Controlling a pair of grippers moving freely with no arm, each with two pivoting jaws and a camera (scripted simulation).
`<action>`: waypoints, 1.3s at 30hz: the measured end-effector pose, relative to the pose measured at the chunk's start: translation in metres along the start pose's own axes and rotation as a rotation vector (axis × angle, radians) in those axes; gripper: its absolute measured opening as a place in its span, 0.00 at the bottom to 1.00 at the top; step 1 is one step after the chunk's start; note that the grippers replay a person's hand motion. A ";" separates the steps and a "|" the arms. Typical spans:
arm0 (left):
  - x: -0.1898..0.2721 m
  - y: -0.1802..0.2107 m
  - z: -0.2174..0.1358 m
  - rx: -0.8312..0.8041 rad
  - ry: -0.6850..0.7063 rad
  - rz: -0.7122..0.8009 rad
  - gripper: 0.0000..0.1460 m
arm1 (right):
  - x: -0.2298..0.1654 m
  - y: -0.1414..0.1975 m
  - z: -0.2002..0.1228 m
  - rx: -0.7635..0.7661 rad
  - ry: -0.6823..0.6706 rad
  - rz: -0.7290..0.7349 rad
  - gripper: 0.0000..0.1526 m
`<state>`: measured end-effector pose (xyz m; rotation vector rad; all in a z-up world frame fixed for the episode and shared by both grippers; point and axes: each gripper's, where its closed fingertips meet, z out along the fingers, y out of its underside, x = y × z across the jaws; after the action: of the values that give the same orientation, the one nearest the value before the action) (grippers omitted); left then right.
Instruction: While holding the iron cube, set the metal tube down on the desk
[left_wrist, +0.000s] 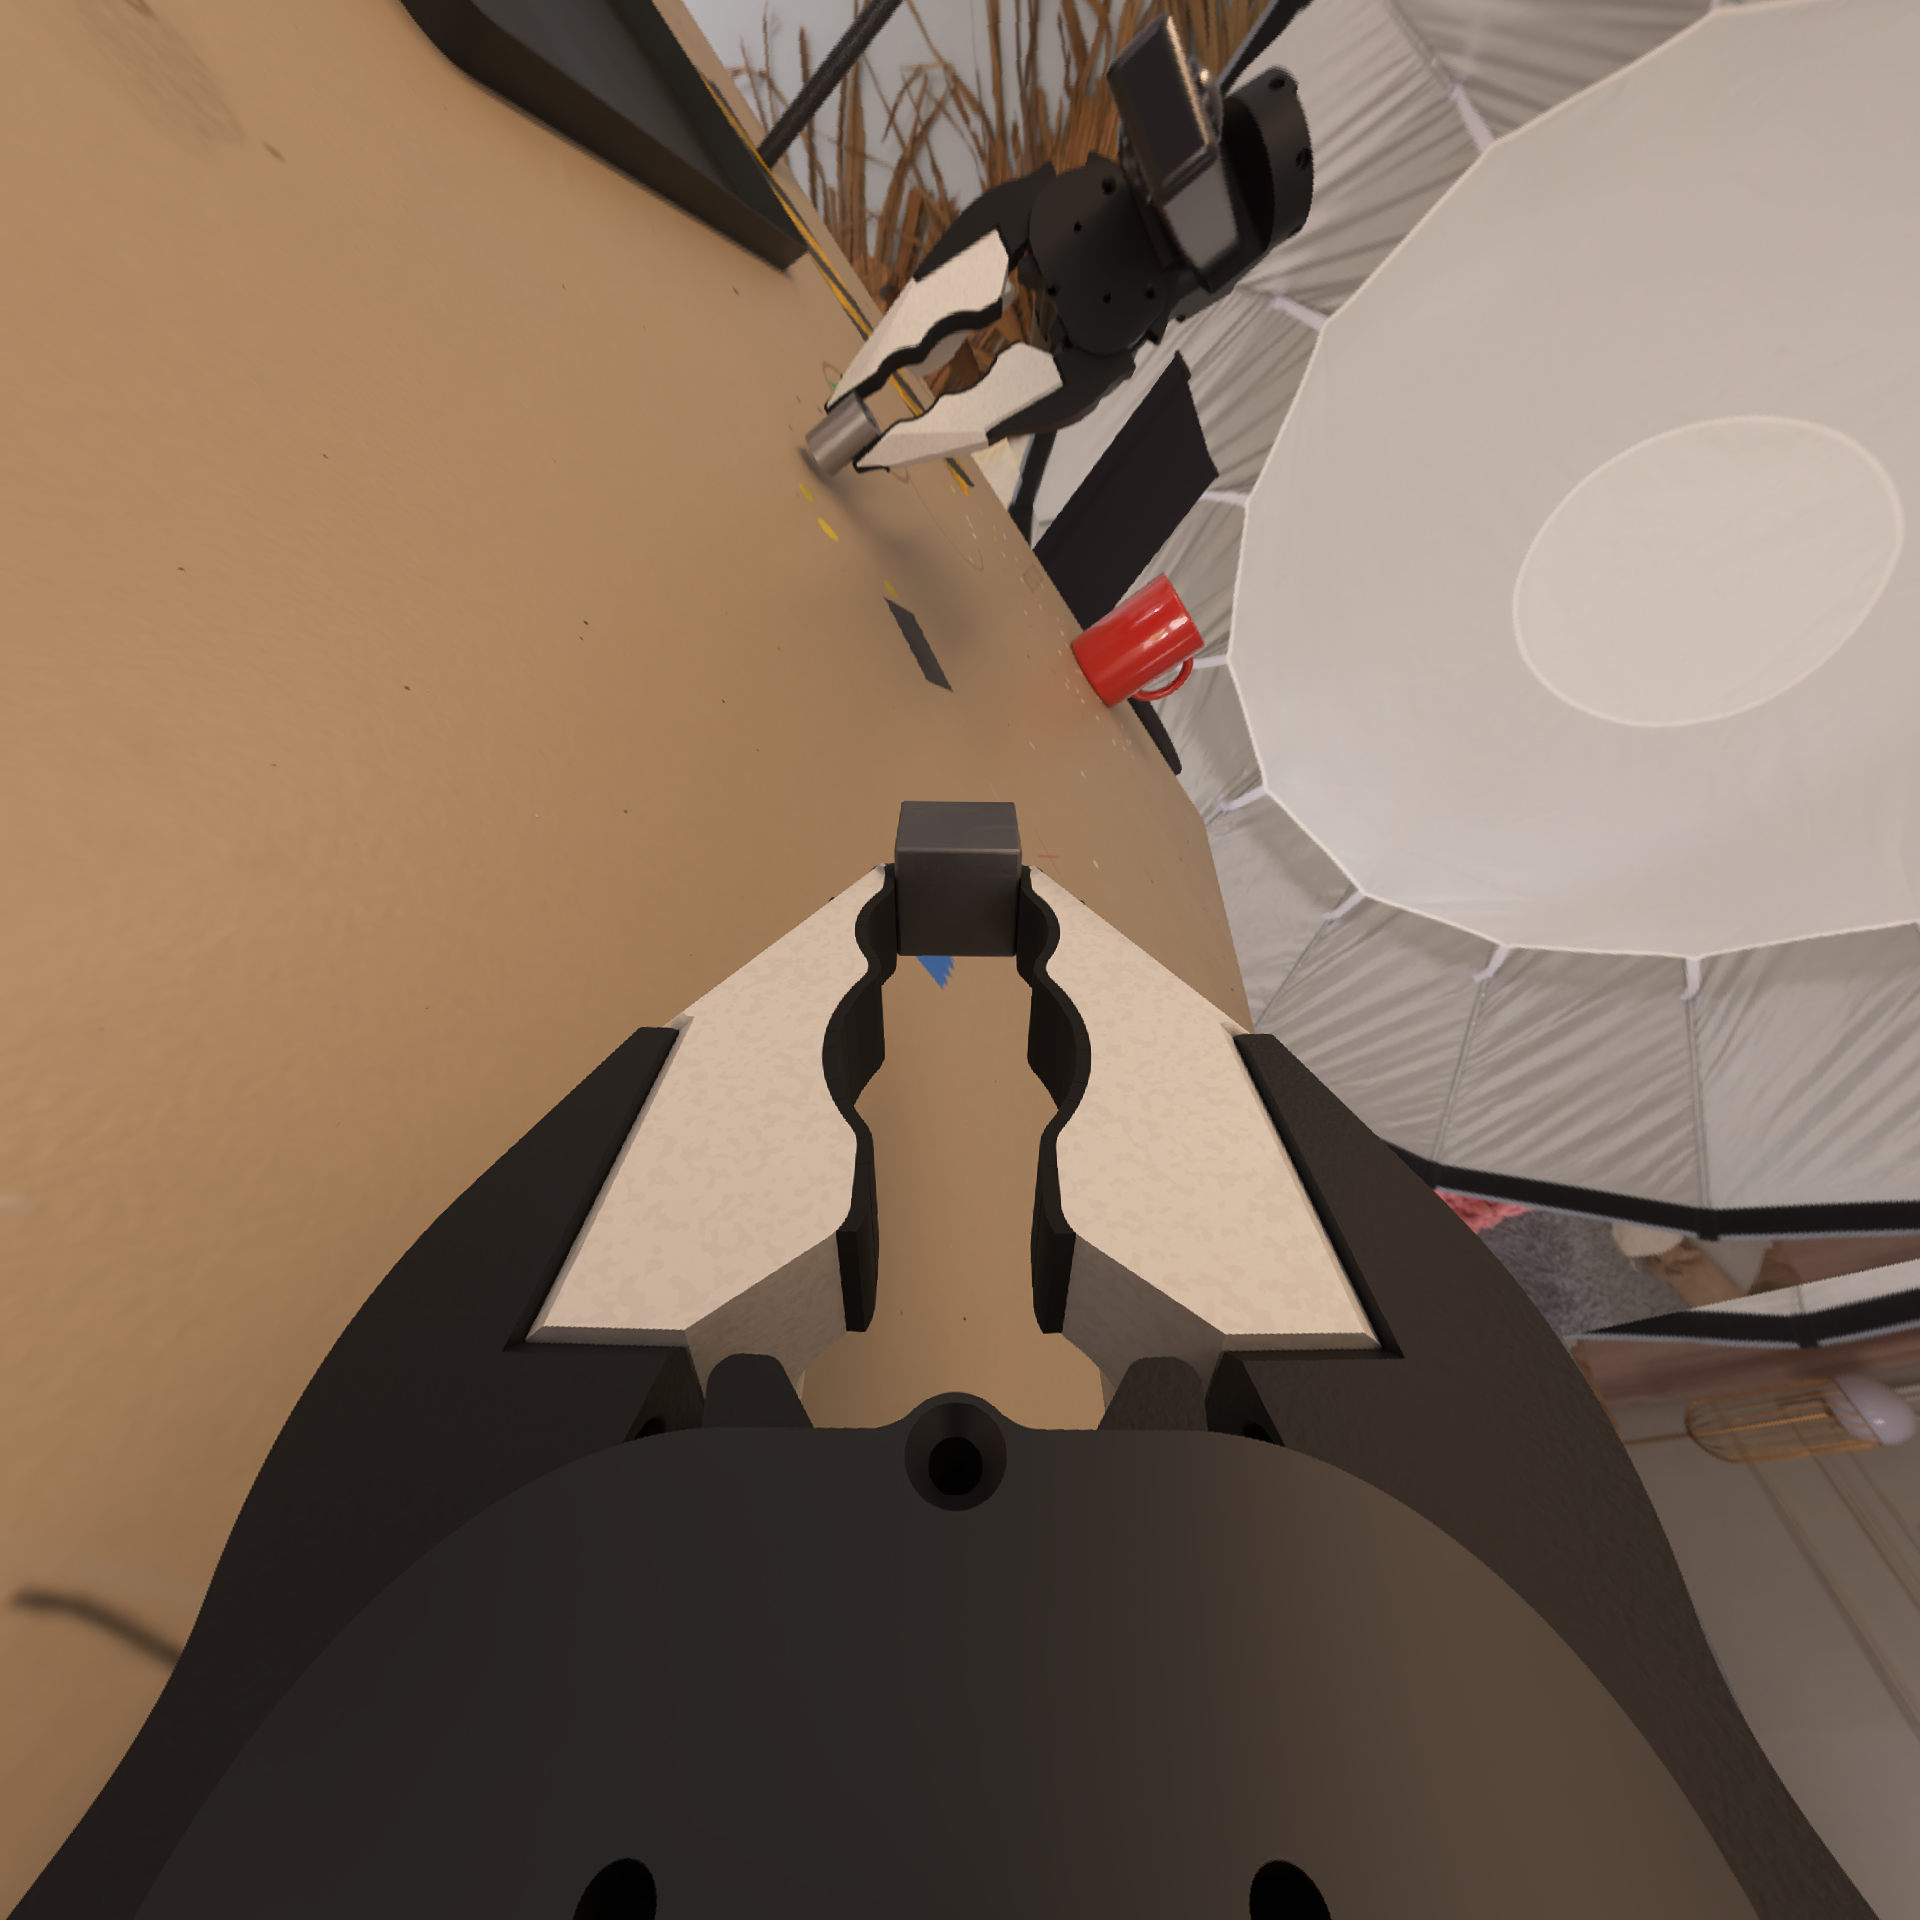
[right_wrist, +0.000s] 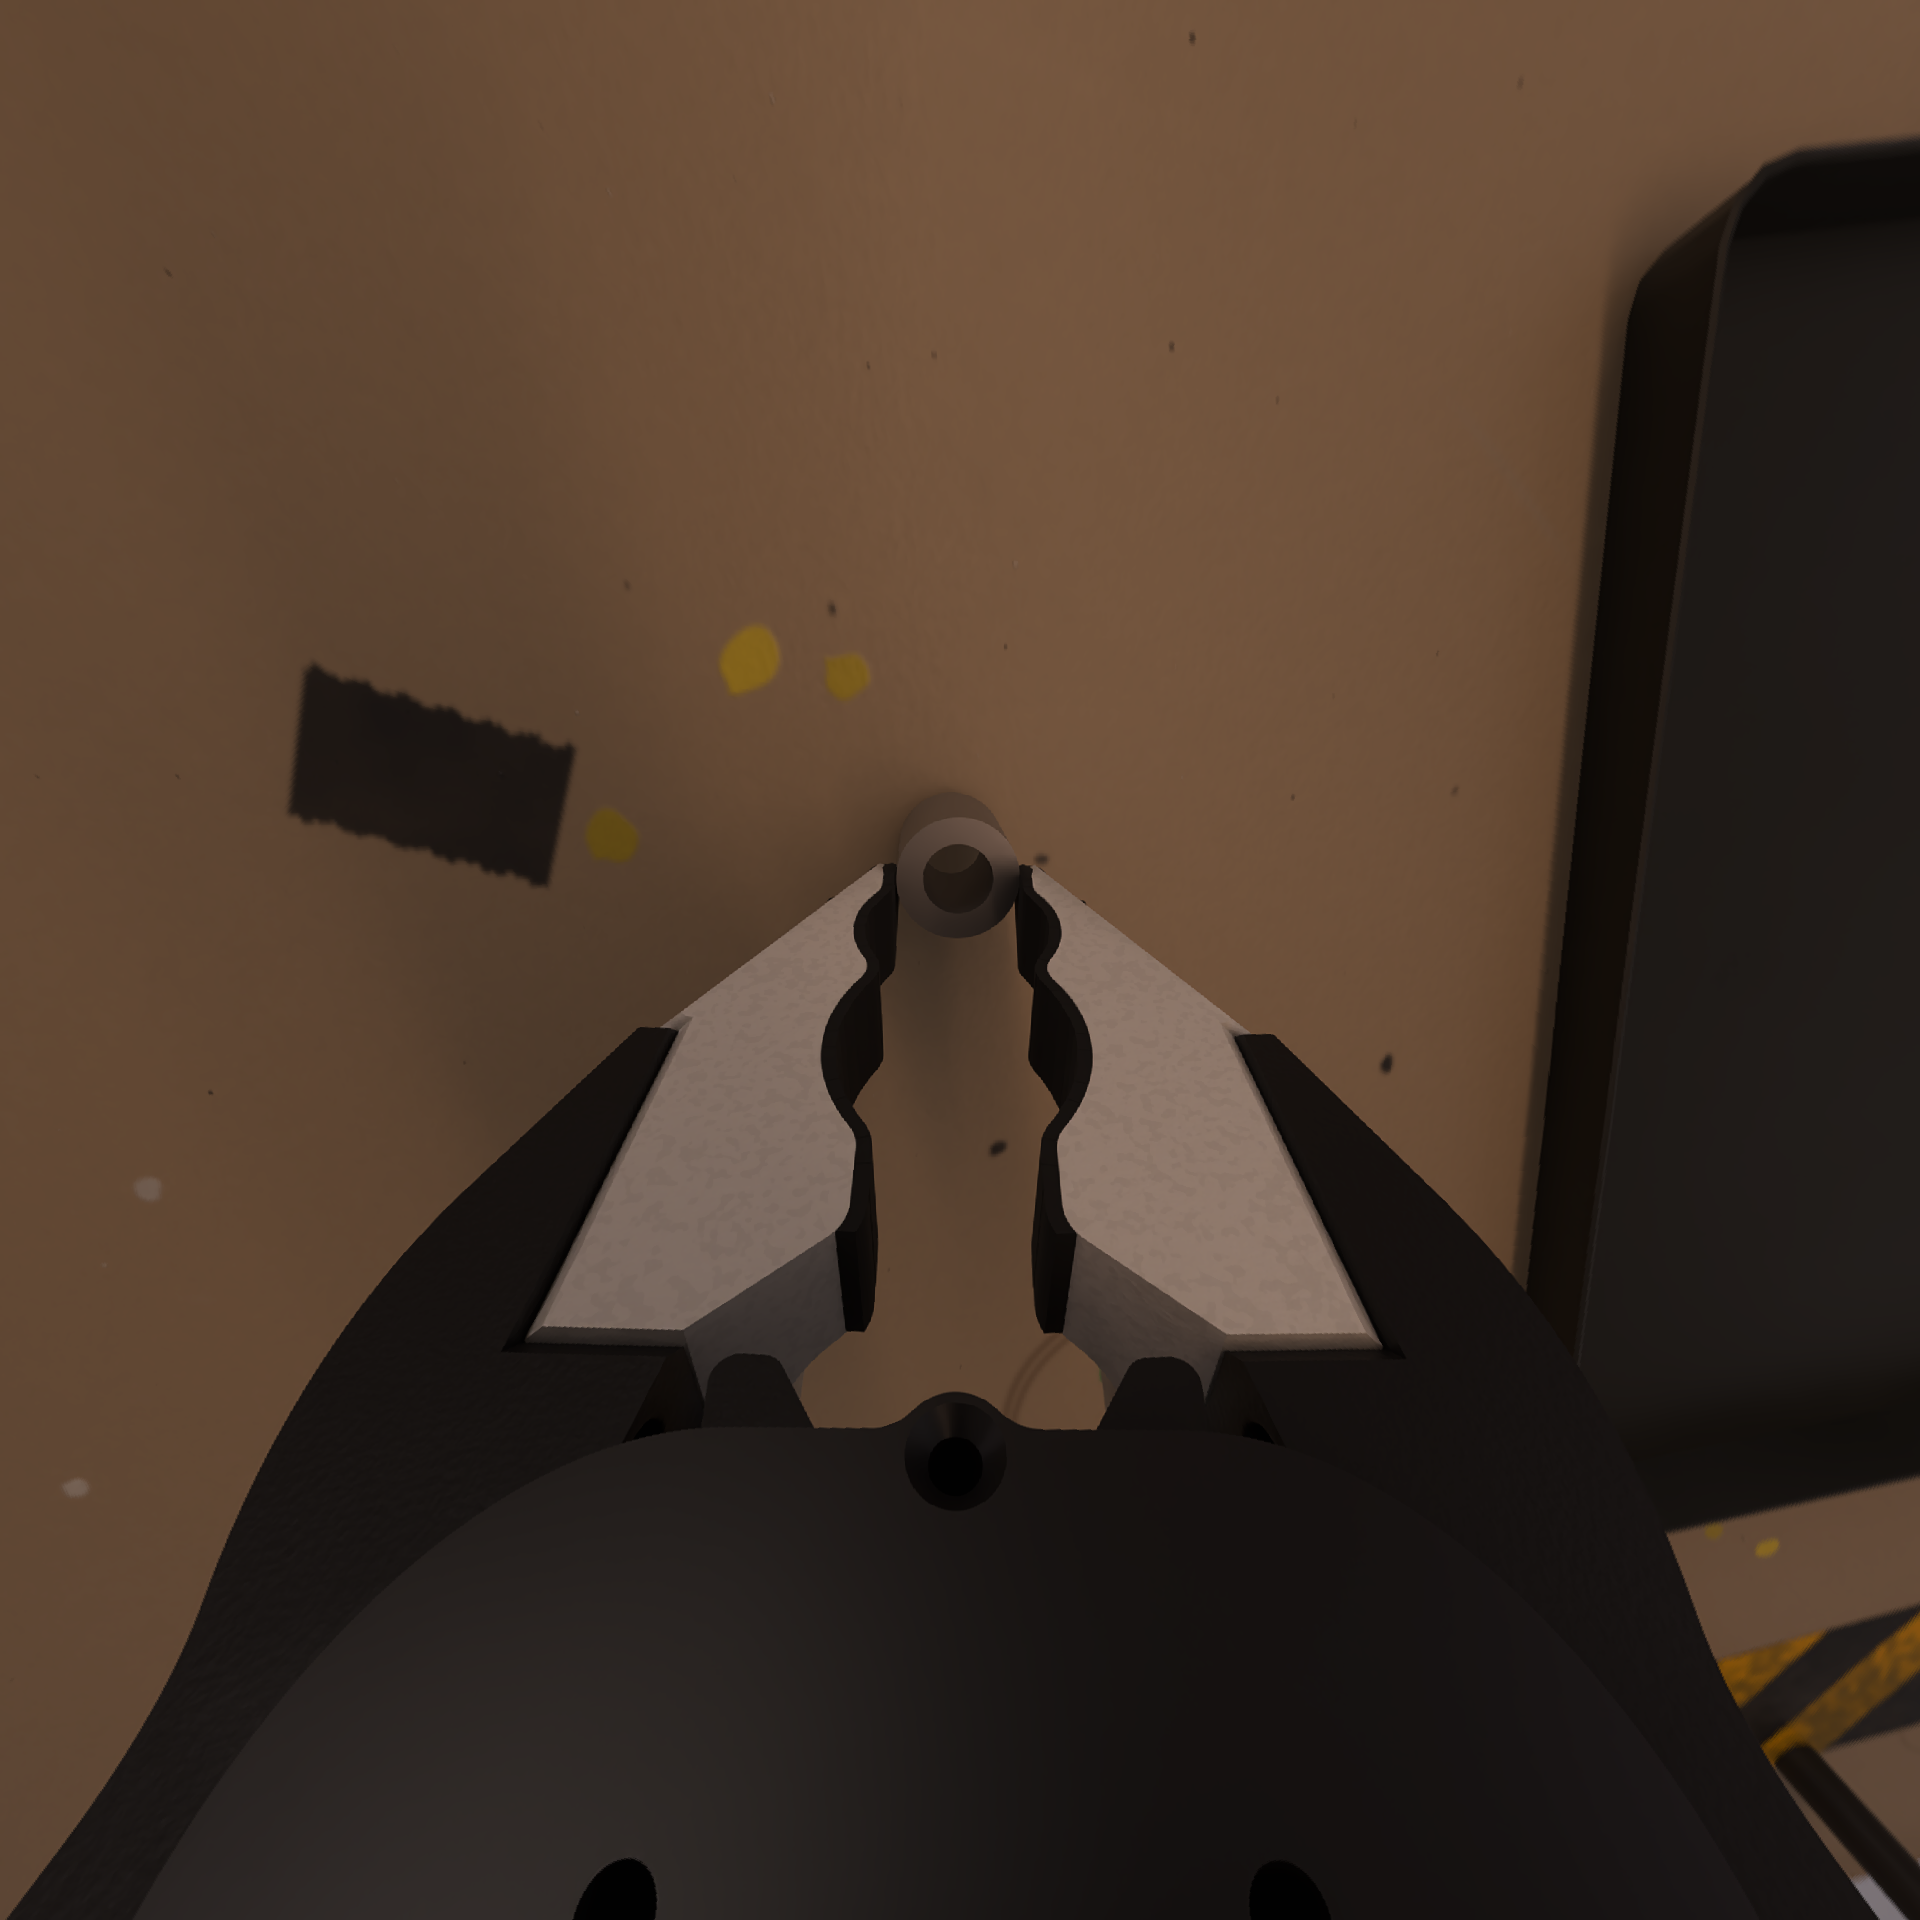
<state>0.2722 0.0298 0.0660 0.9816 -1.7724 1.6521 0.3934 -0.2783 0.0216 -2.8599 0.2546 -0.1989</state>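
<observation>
Tube (right_wrist: 954, 879) count: one, grey metal, hollow, gripped between the fingertips of the right hand-held gripper (right_wrist: 956, 902). Its far end sits at the tan worktop (right_wrist: 1143, 416); whether it touches cannot be told. The bore faces the right wrist camera.

Cube (left_wrist: 955, 879) count: one, dark iron, clamped at the fingertips of the left hand-held gripper (left_wrist: 955, 906). It is clear of the worktop surface (left_wrist: 416, 623).

Hand-held gripper count: two. In the left wrist view the right hand-held gripper (left_wrist: 883, 426) appears farther off, angled down onto the worktop with the tube (left_wrist: 840, 436) at its tips.

Surrounding items:
- One red mug (left_wrist: 1135, 641) at the worktop edge, between the two grippers in the left wrist view.
- One black tray (right_wrist: 1766, 831), to the right of the tube, apart from it.
- One black tape patch (right_wrist: 428, 771) and three yellow spots (right_wrist: 749, 658) near the tube.
- One white softbox (left_wrist: 1610, 540) beyond the worktop edge.

Nothing lies directly between the tube and the worktop.
</observation>
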 end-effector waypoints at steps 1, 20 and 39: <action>0.000 0.001 0.003 -0.011 -0.002 -0.001 0.15 | 0.000 -0.003 0.001 0.012 -0.006 -0.004 0.14; -0.001 0.012 0.020 -0.044 0.025 -0.049 0.15 | 0.000 0.001 0.004 -0.071 -0.019 0.040 0.14; -0.009 0.016 0.011 -0.067 0.012 -0.069 0.15 | 0.002 -0.002 0.002 0.006 0.080 0.016 0.26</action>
<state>0.2662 0.0198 0.0484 0.9892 -1.7544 1.5431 0.3960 -0.2759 0.0203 -2.8466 0.2926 -0.3113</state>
